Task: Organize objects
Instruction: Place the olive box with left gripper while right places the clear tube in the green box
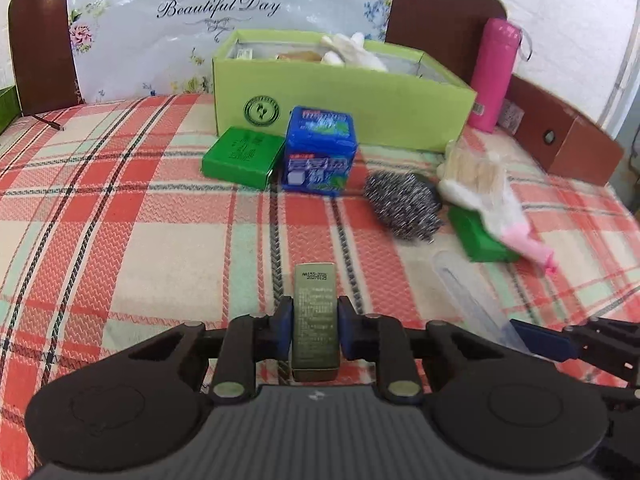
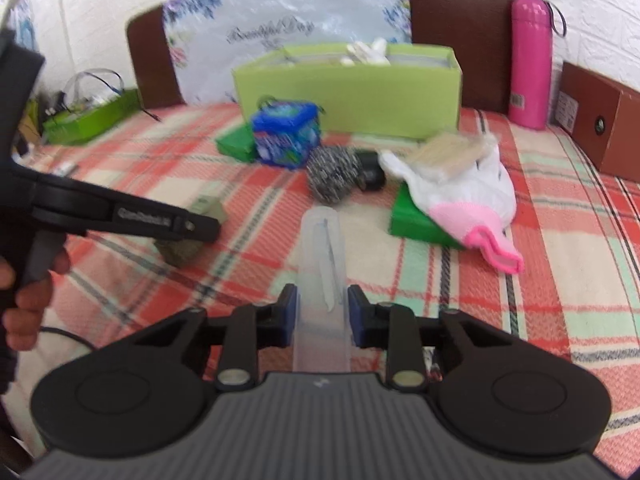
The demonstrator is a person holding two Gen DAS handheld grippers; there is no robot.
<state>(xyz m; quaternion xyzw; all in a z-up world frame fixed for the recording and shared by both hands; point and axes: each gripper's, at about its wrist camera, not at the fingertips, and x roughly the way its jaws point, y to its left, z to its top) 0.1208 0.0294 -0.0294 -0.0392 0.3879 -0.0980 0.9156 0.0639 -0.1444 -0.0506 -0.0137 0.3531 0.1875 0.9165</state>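
The left gripper (image 1: 315, 322) is pinching a small olive-gold rectangular box (image 1: 315, 312) and the right gripper (image 2: 322, 312) a translucent plastic tube (image 2: 322, 276), jaws pressed on both, probably carrying them to the open light-green cardboard box (image 1: 340, 92).

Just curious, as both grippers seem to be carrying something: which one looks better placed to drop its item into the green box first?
Probably the left gripper. Its olive box points almost straight at the green box, with only checked bedding between.
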